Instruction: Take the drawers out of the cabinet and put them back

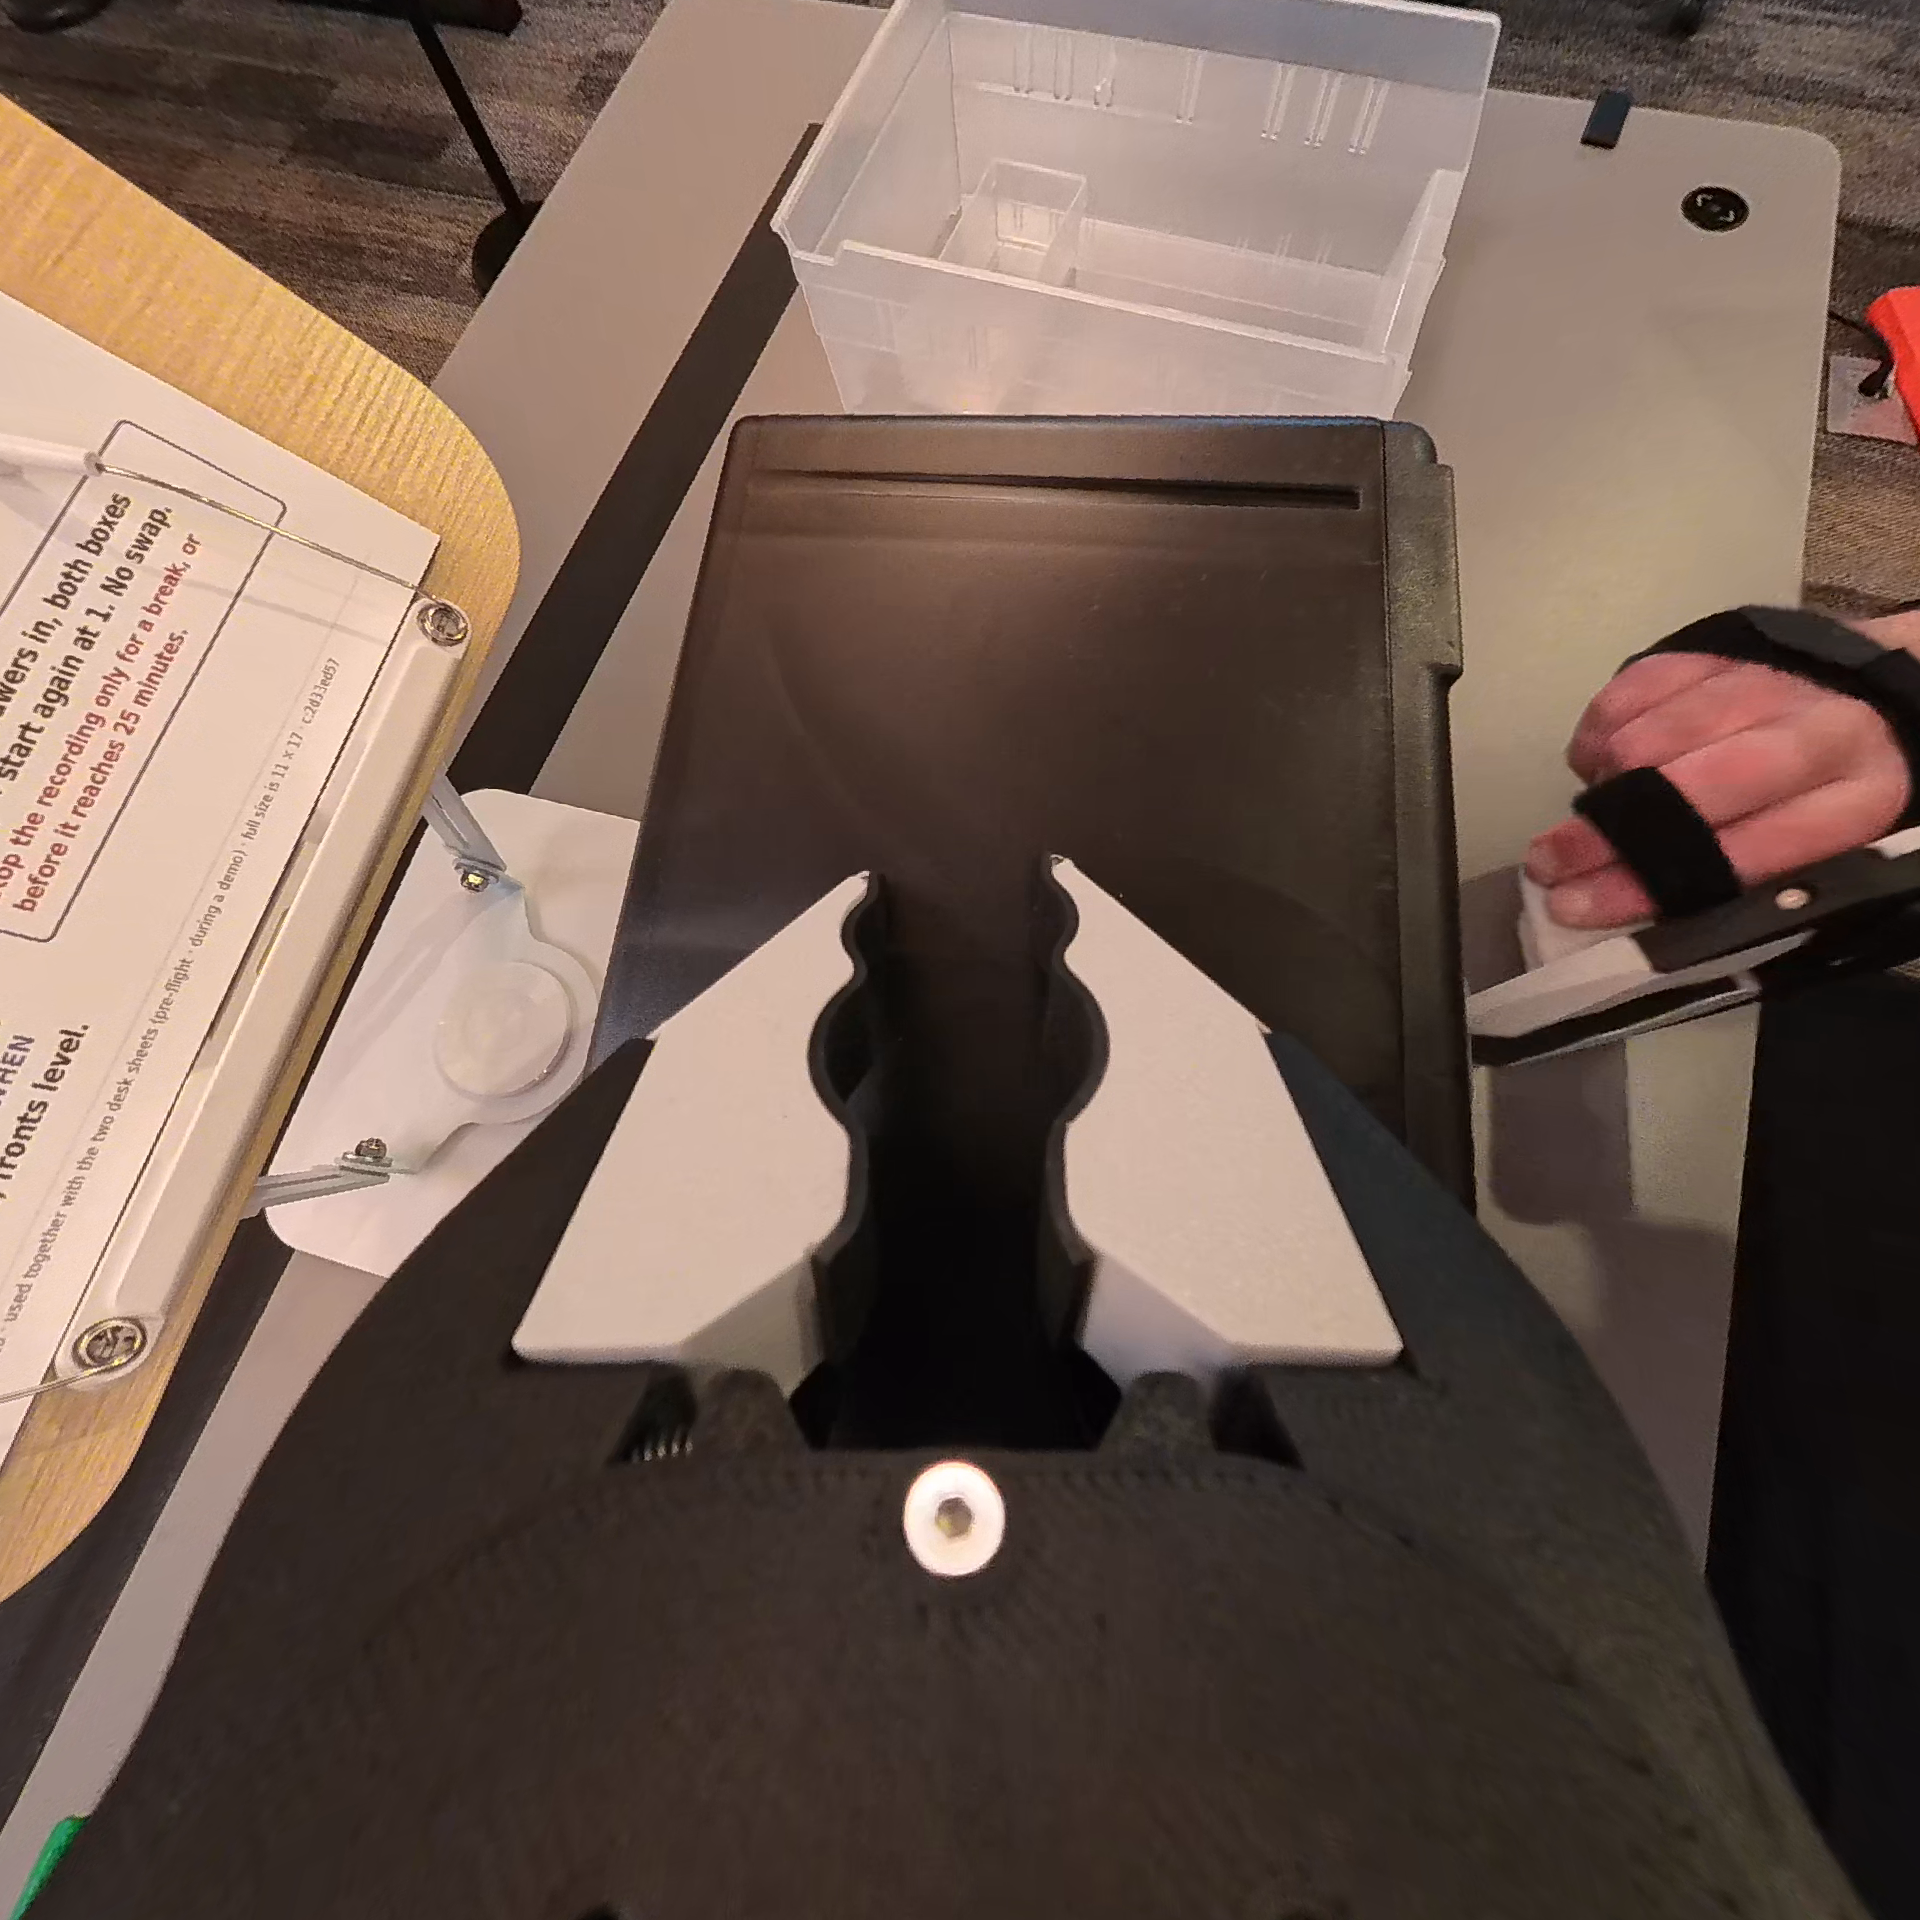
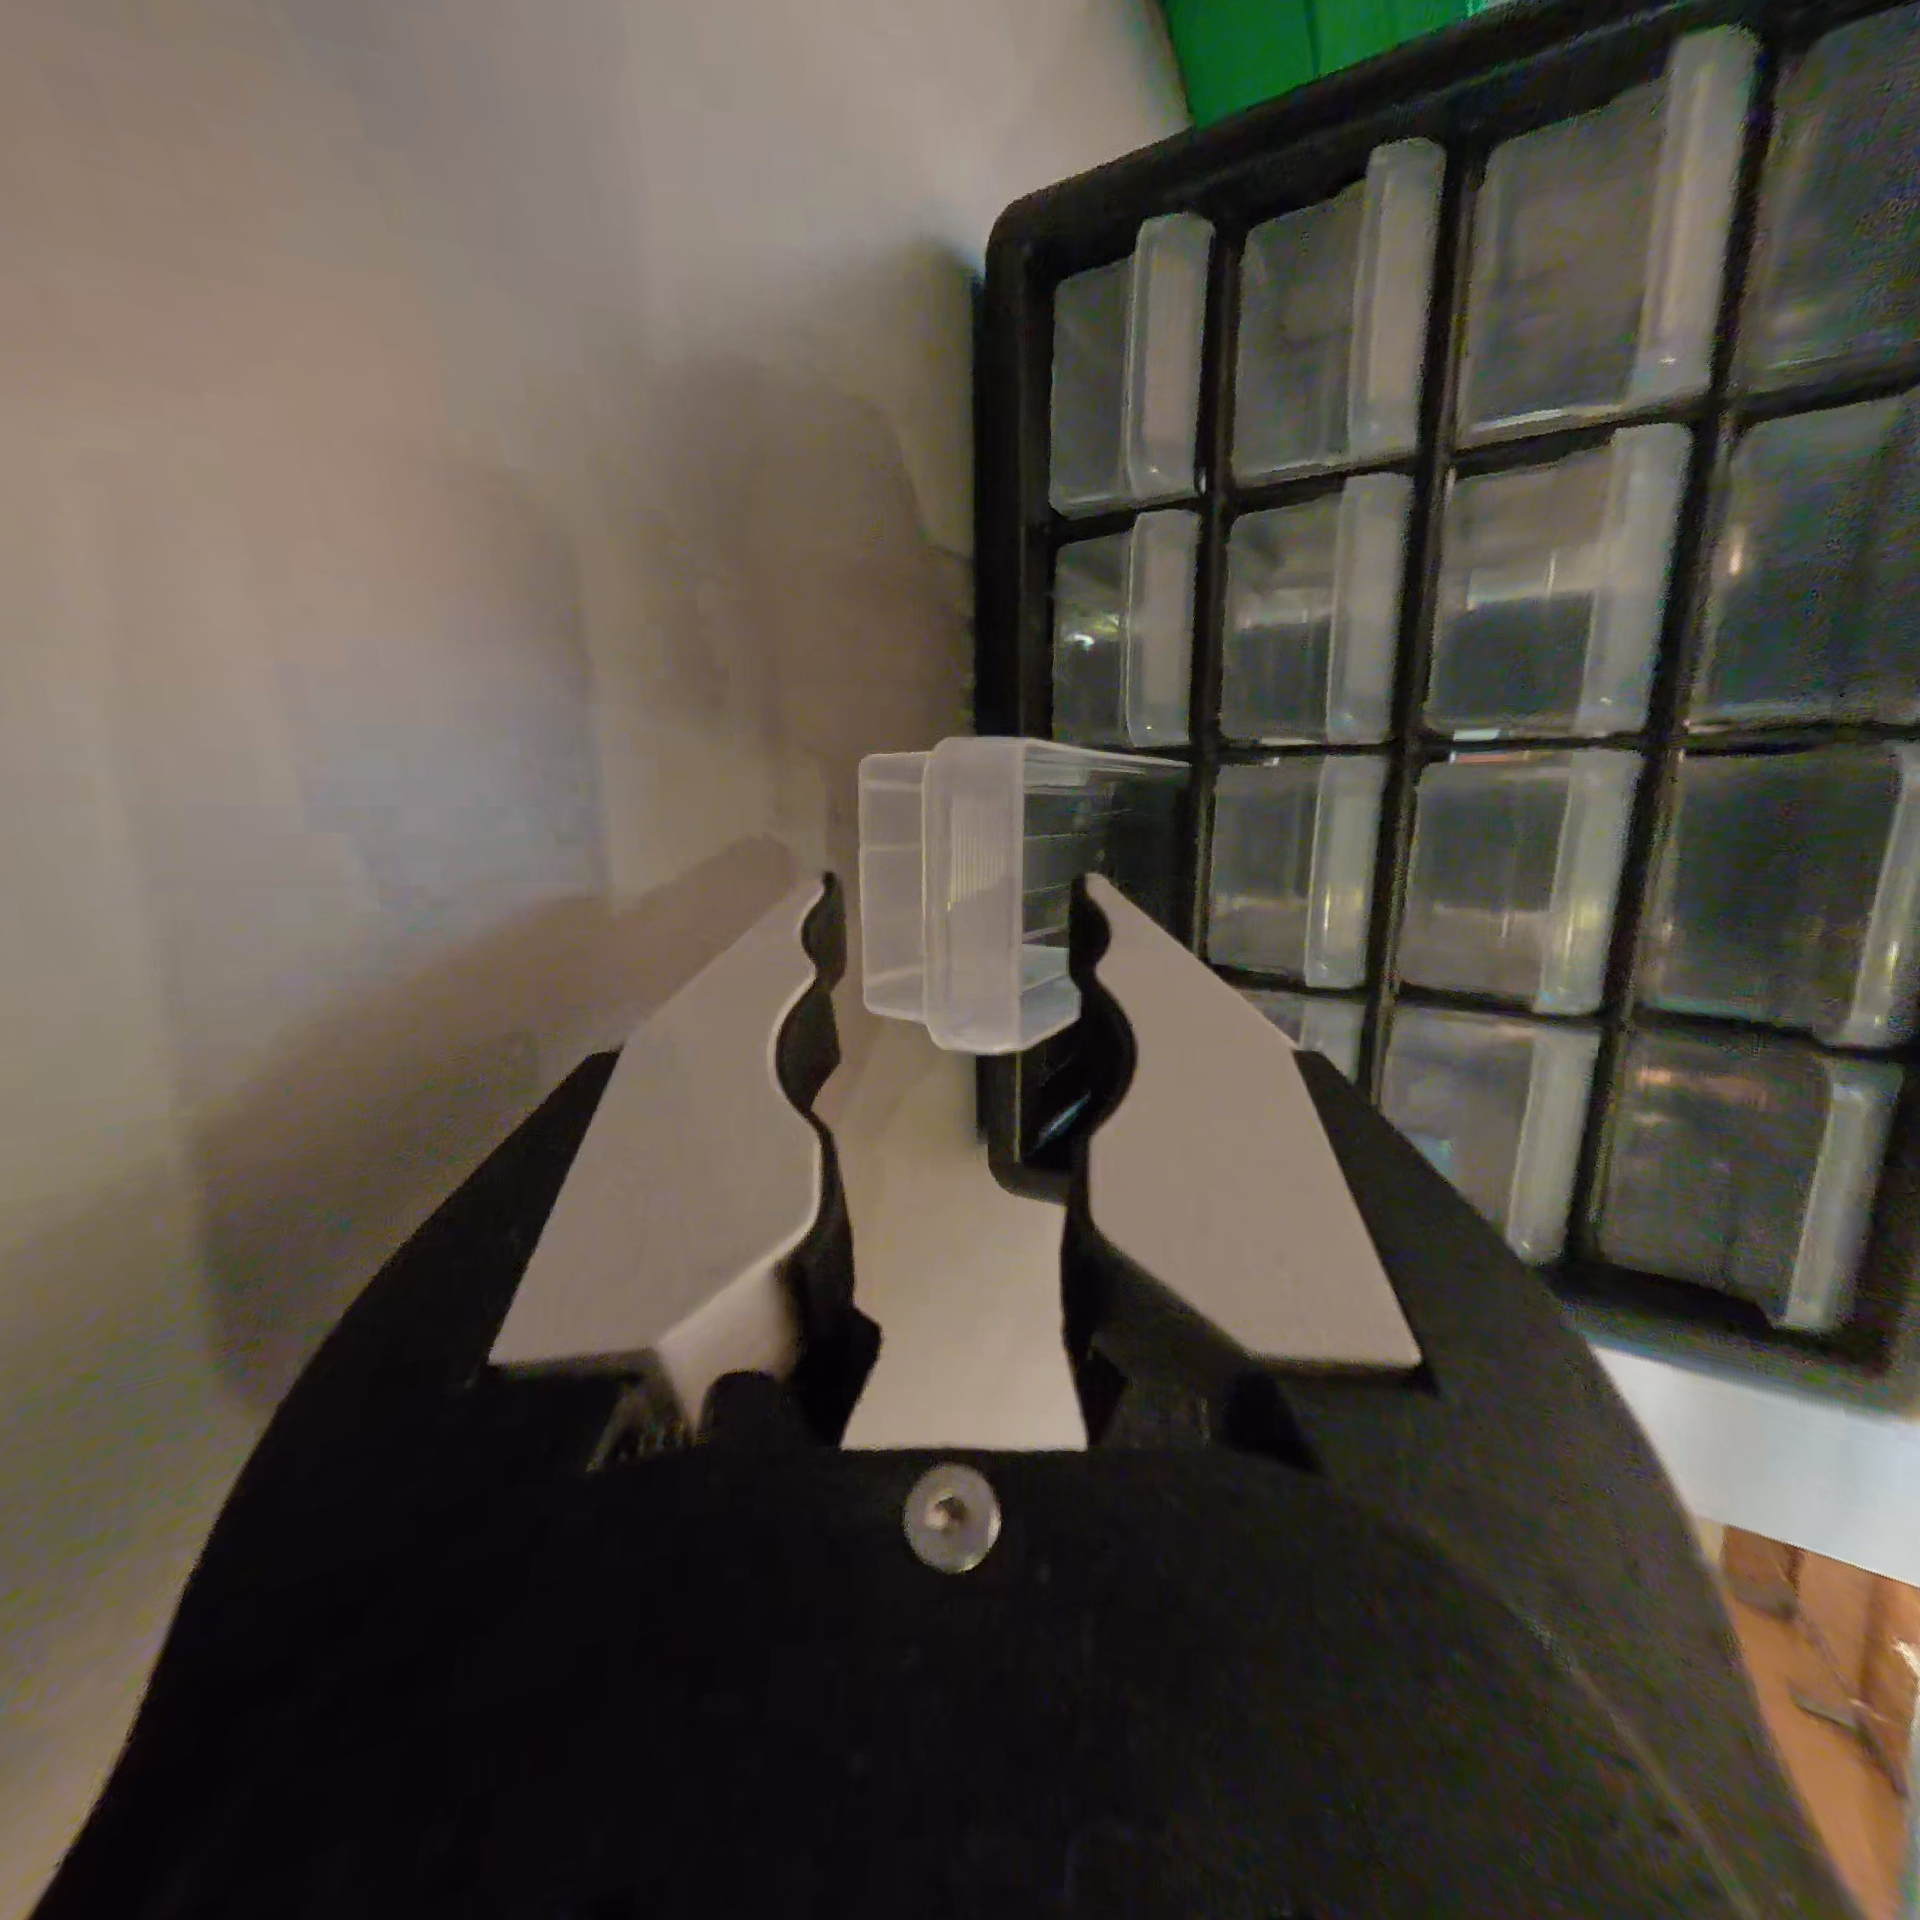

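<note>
In the right wrist view the black cabinet shows its grid of clear drawers. One clear drawer sticks part way out of the cabinet's edge column. My right gripper is open around this drawer's front. The left fingertip stands a little clear of it, and the right fingertip is close at its side. In the left wrist view my left gripper is open and empty above the cabinet's flat black top. The right gripper, held by a hand, is at the cabinet's right side.
A large clear plastic bin stands on the grey table behind the cabinet. A wooden board with a printed sheet and a white stand base lie to the left. A green object shows past the cabinet.
</note>
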{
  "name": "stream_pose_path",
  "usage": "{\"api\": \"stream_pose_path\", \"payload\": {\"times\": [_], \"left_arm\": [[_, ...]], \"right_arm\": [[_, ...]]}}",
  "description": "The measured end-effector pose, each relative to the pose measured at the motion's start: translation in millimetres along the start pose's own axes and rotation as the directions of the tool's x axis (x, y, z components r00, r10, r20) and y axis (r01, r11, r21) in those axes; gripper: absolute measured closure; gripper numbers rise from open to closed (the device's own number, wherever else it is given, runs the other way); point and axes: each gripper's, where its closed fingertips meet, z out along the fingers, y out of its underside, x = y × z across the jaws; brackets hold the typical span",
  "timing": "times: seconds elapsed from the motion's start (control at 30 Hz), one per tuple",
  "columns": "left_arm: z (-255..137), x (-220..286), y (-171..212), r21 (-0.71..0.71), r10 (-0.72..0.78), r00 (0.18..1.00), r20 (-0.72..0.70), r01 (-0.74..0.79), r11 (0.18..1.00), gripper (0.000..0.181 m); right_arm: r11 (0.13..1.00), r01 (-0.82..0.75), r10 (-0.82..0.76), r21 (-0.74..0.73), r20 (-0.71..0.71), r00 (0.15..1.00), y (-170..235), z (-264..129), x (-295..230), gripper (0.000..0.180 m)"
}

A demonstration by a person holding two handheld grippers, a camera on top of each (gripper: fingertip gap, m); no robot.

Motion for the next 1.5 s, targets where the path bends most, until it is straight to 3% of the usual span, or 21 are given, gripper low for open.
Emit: {"api": "stream_pose_path", "payload": {"times": [0.07,0.13,0.4,0.53,0.63,0.83,0.97,1.1,1.13,1.33,1.5], "left_arm": [[0,0,0,0.0,-0.001,1.0,0.0,0.001,1.0,0.153],[0,0,0,0.0,-0.002,1.0,0.0,0.002,1.0,0.153],[0,0,0,0.0,-0.002,1.0,-0.003,0.002,1.0,0.153],[0,0,0,0.0,-0.003,1.0,-0.003,0.003,1.0,0.153],[0,0,0,0.0,-0.004,1.0,-0.003,0.004,1.0,0.153],[0,-1,0,0.0,-0.004,1.0,0.002,0.004,1.0,0.155],[0,-1,0,-0.001,-0.004,1.0,-0.001,0.004,1.0,0.155],[0,-1,0,-0.001,-0.005,1.0,0.001,0.005,1.0,0.155],[0,-1,0,-0.001,-0.006,1.0,0.002,0.006,1.0,0.155],[0,-1,0,0.0,-0.004,1.0,0.004,0.004,1.0,0.155],[0,-1,0,0.001,0.004,1.0,0.004,-0.004,1.0,0.155]], "right_arm": [[0.999,0.043,-0.043,-0.005,-0.023,0.999,-1,7,2,0.158],[1.0,0.021,-0.021,0.001,-0.009,1.0,-3,6,2,0.163],[0.998,0.046,-0.048,0.032,0.074,0.996,-19,-30,-18,0.164],[0.995,-0.095,0.088,0.035,0.164,0.983,-15,-43,-2,0.164],[0.951,-0.299,0.263,0.083,0.299,0.918,-18,-50,17,0.164],[0.909,-0.415,0.355,0.04,0.447,0.821,-4,-60,34,0.163],[0.836,-0.548,0.425,0.039,0.586,0.69,-12,-58,46,0.162],[0.817,-0.574,0.411,-0.062,0.76,0.503,-18,-56,48,0.163],[0.809,-0.585,0.41,-0.058,0.769,0.491,-20,-54,55,0.163],[0.914,-0.404,0.306,-0.043,0.727,0.615,2,-74,40,0.163],[0.985,-0.152,0.168,-0.076,0.595,0.786,43,-96,0,0.162]]}}
